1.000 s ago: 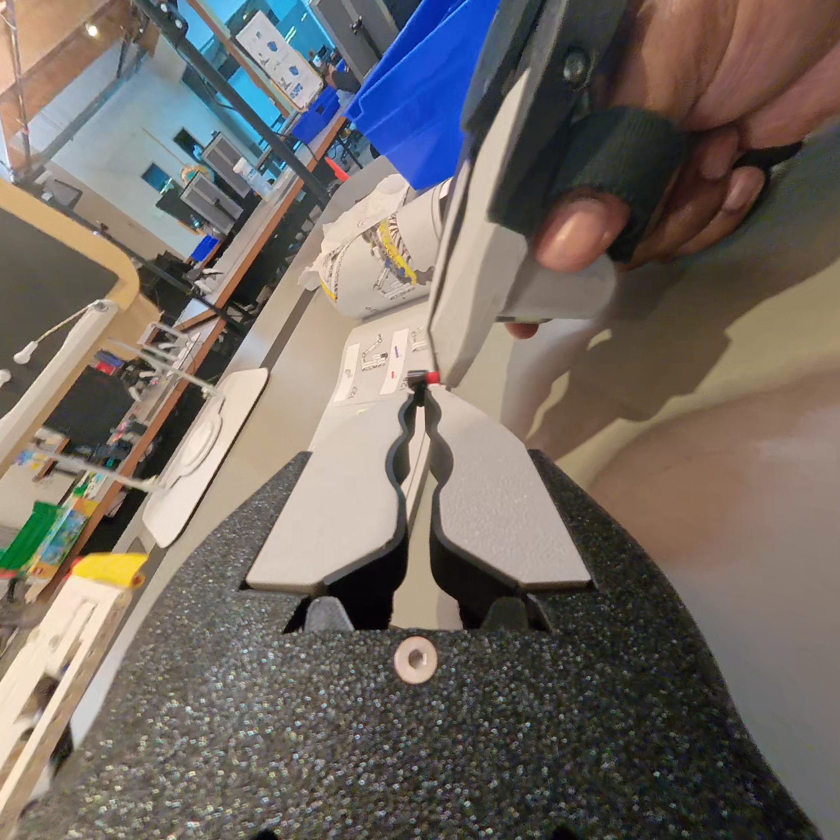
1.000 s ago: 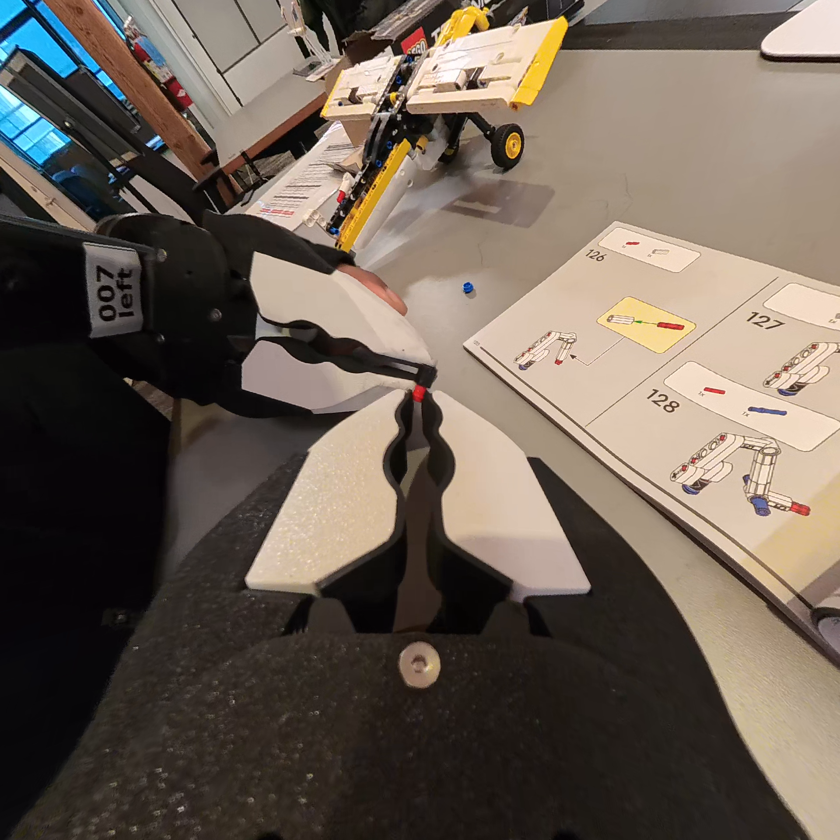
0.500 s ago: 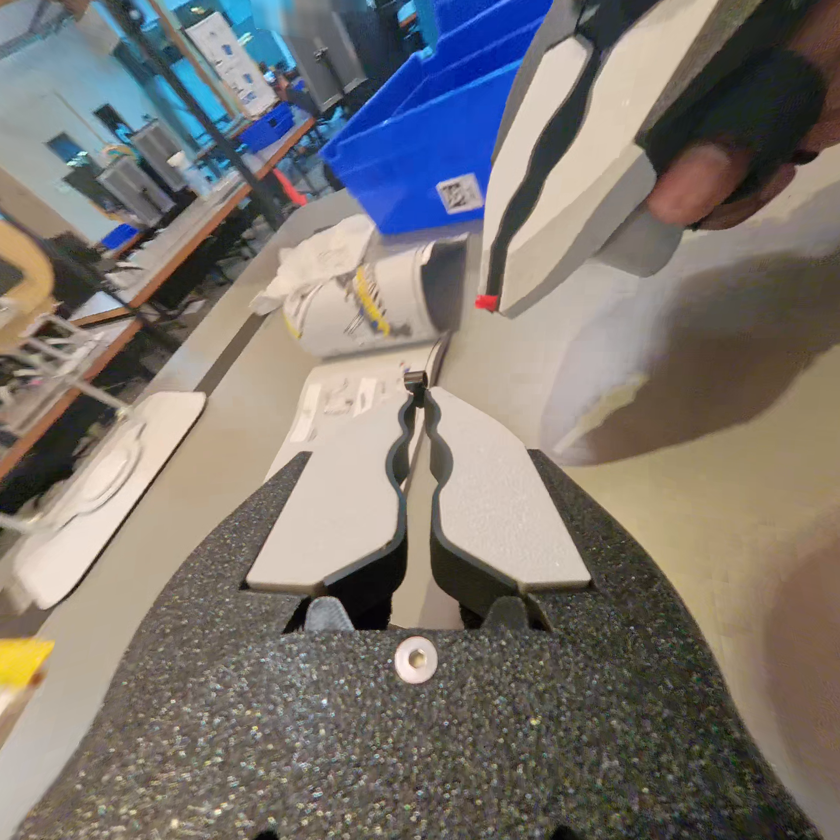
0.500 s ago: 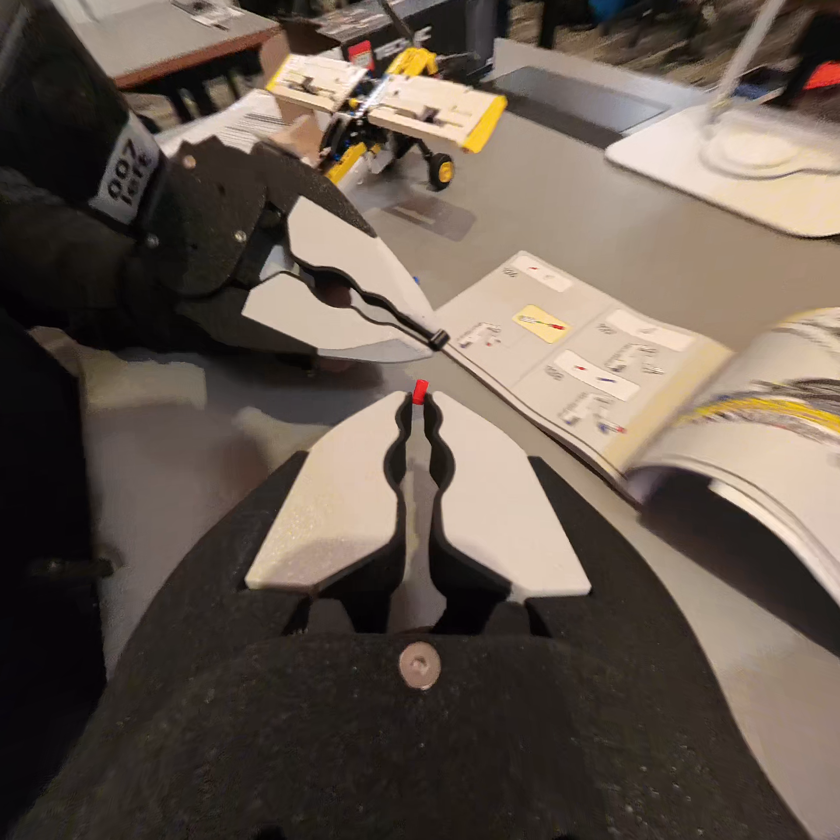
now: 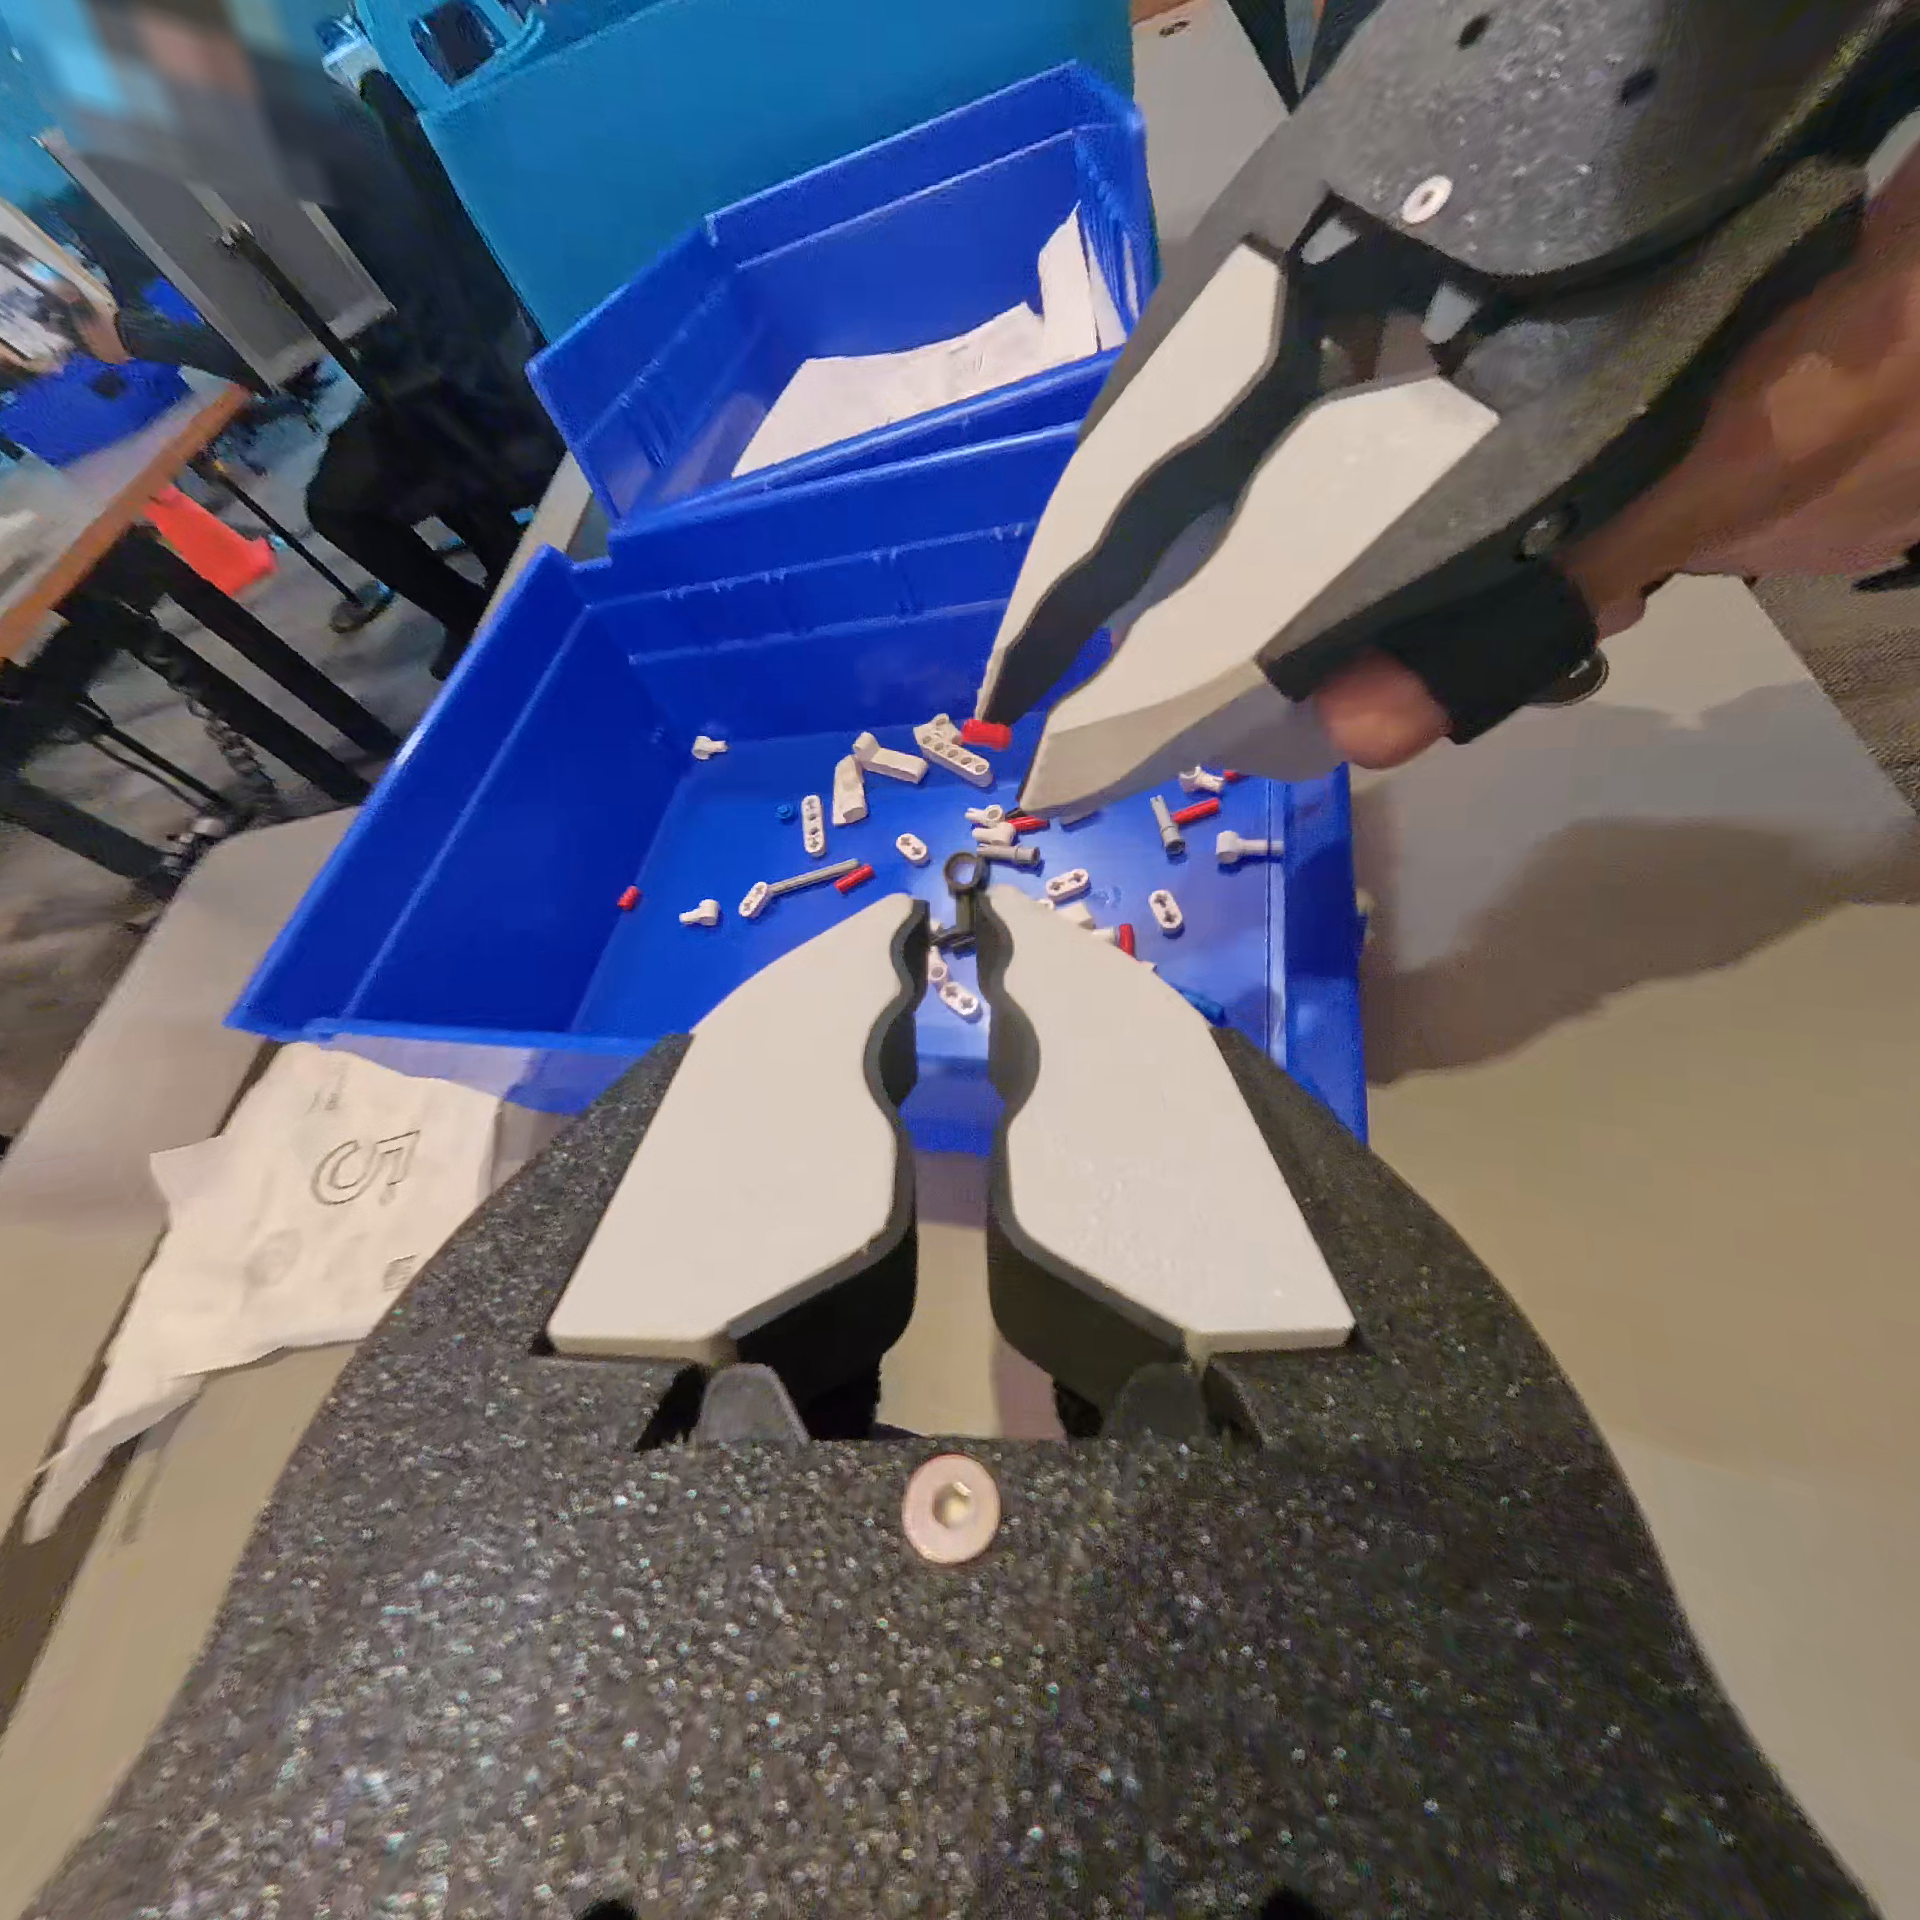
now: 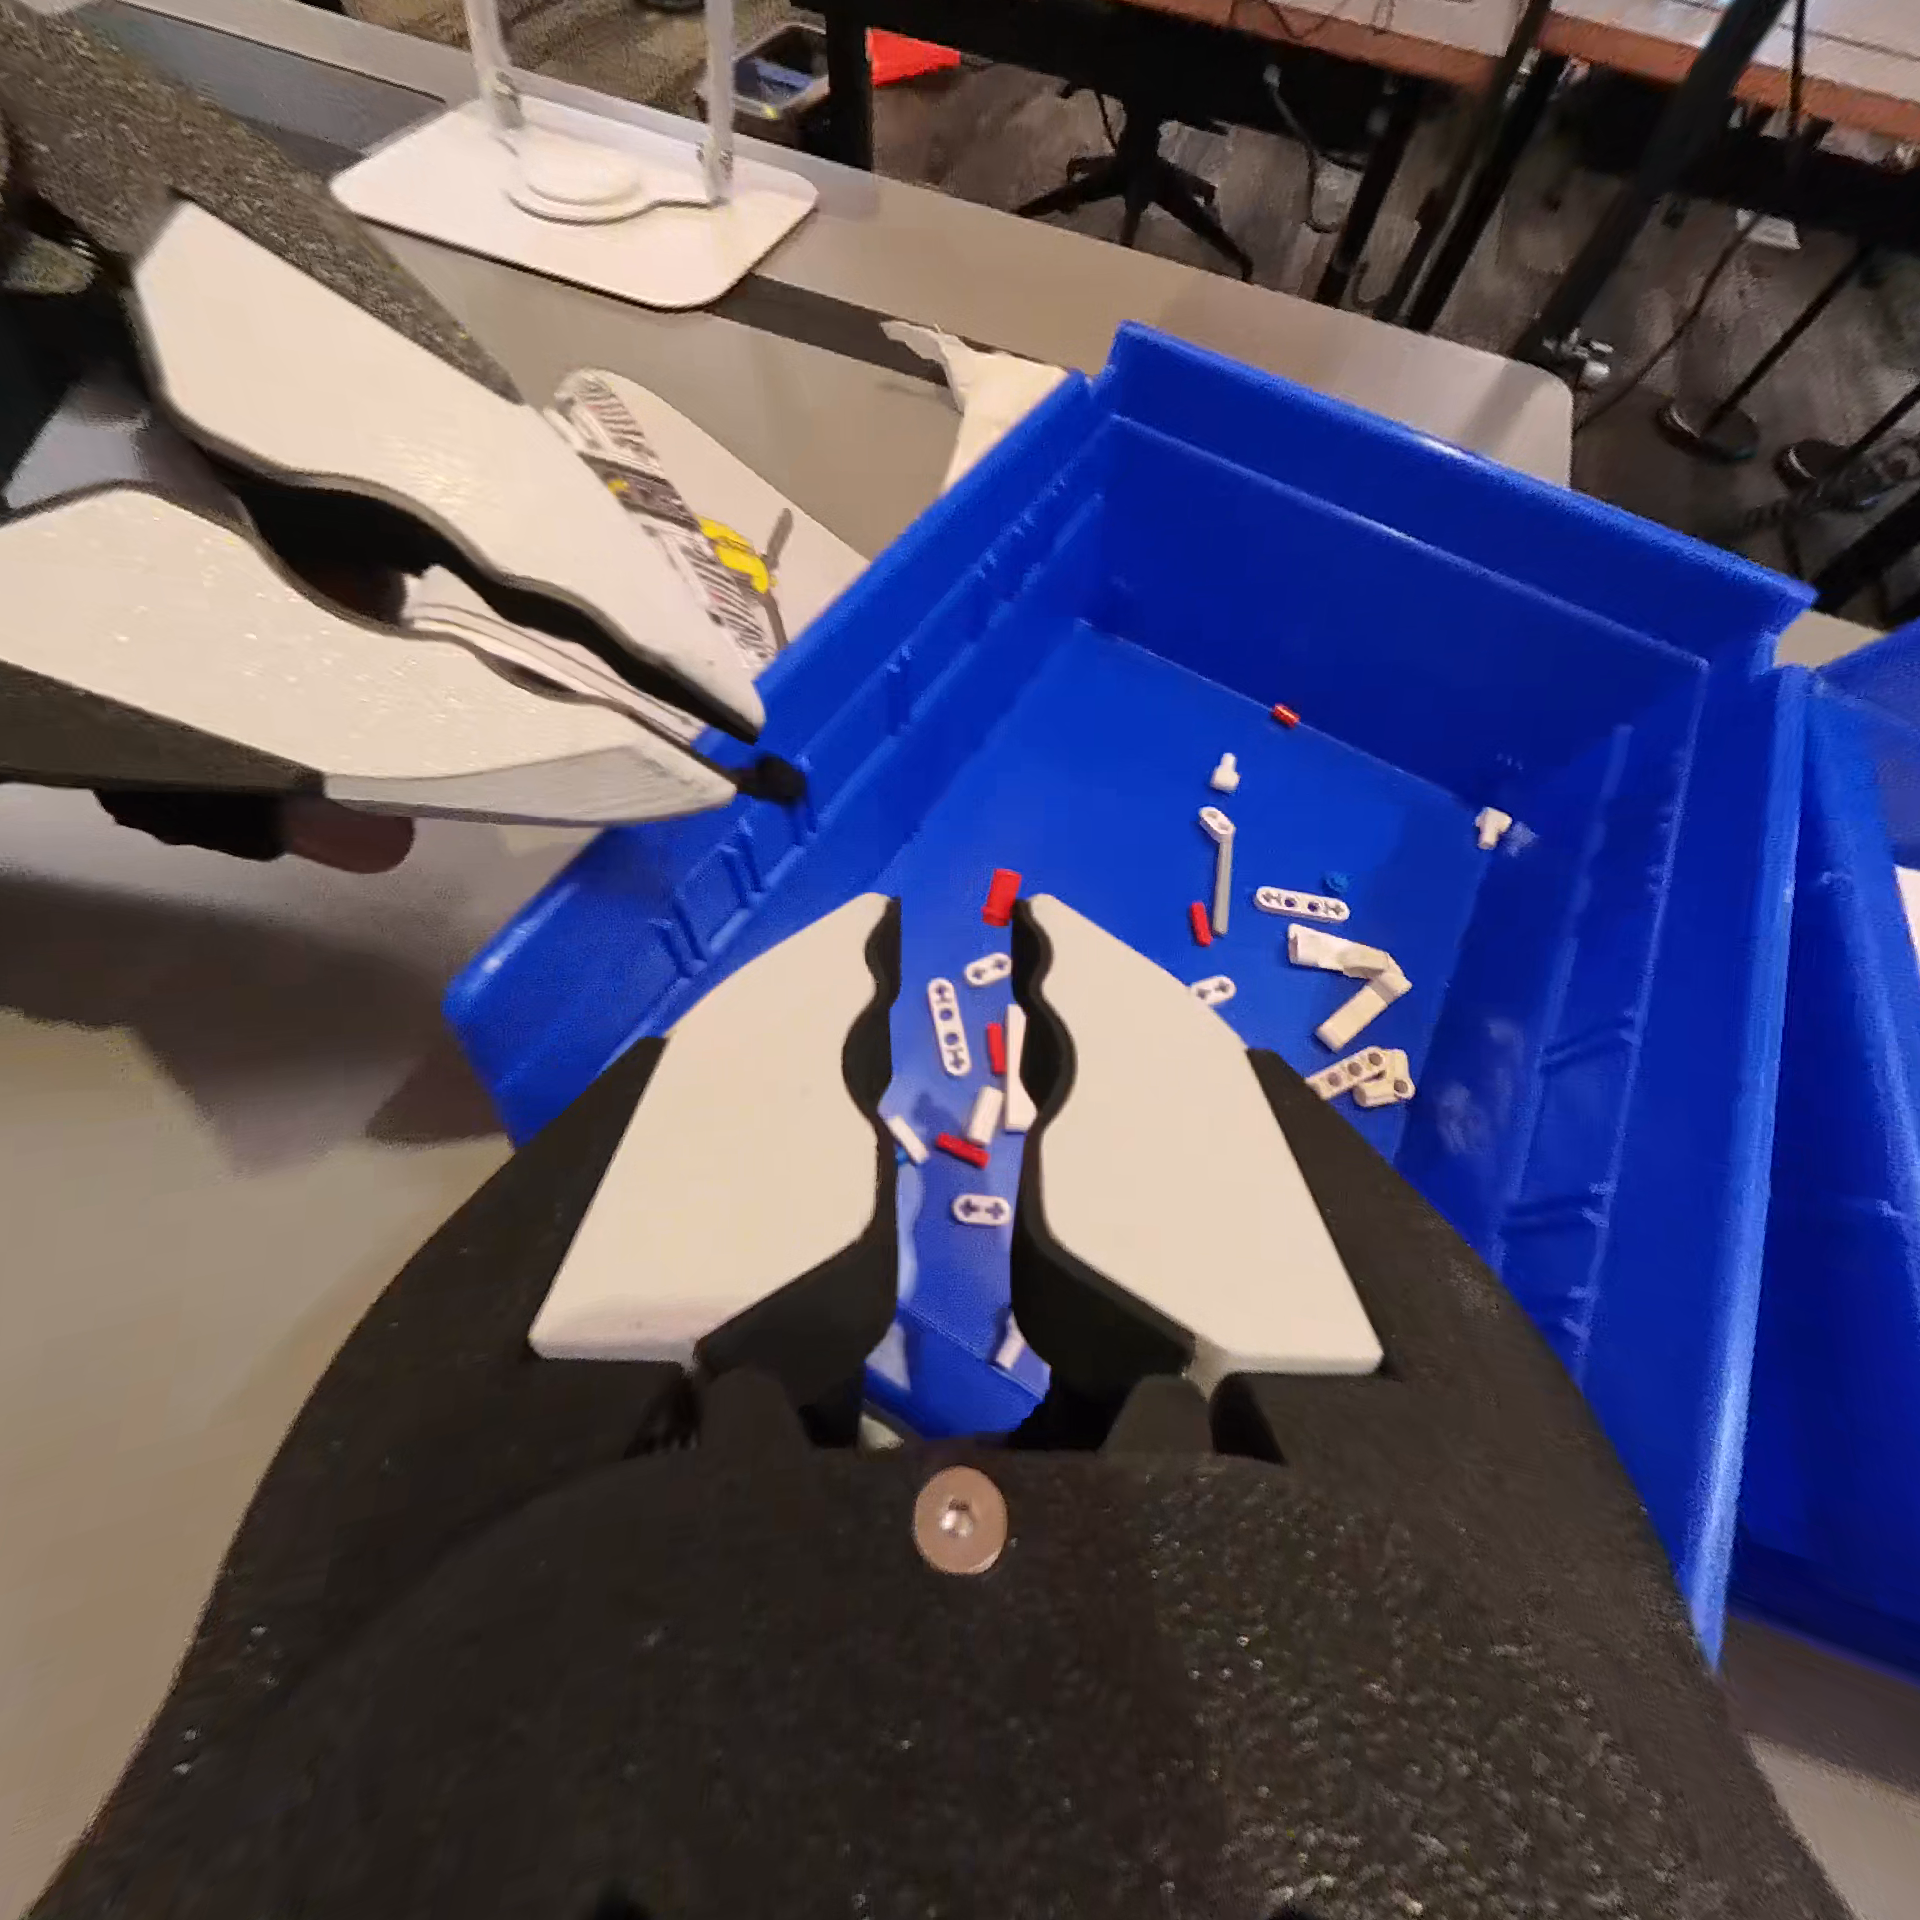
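Hovering over my blue parts bin (image 5: 436, 883), my left gripper (image 5: 951, 914) loosely straddles a black ringed connector (image 5: 961, 883), while my right gripper (image 6: 951, 914), parted, has a red pin (image 6: 1001, 896) at one fingertip.

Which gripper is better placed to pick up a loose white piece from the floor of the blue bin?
Likely right: the right gripper hangs low over the white pieces in the blue bin, fingers apart; the left gripper is at the bin's wall, a black piece at its tips.
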`<state>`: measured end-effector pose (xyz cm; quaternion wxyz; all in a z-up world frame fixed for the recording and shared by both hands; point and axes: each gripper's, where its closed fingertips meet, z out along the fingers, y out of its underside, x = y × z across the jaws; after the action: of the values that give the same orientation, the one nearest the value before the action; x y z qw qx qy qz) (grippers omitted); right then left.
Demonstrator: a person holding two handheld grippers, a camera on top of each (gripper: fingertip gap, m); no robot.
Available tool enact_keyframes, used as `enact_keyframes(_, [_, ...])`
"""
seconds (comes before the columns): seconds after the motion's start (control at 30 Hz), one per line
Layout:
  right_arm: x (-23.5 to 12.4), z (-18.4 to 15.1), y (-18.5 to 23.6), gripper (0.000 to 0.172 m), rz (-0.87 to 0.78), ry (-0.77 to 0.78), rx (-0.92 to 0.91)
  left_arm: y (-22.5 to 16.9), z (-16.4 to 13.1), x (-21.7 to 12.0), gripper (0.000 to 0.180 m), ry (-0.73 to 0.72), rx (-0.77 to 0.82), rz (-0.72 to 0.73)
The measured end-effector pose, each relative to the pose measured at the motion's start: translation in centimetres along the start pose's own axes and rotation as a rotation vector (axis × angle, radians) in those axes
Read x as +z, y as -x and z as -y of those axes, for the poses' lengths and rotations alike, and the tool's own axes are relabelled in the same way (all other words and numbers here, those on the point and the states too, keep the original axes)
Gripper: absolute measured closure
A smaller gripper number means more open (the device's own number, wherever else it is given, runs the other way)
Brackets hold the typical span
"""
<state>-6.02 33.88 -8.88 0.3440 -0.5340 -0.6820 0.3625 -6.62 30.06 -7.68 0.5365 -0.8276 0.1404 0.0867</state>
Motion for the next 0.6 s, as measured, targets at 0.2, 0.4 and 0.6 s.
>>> enact_keyframes(0.2, [0.0, -1.2, -0.5, 0.149, 0.020, 0.000, 0.005, 0.3, -0.3, 1.0, 0.168, 0.012, -0.042, -0.004])
enact_keyframes(0.4, [-0.2, -1.3, 0.2, 0.146, 0.081, -0.019, -0.055, -0.1, -0.1, -1.1, 0.168, -0.028, -0.048, -0.034])
enact_keyframes(0.6, [-0.4, -0.1, 1.3, 0.141, 0.089, -0.043, -0.124, -0.6, 0.4, -1.8, 0.169, -0.031, -0.021, -0.043])
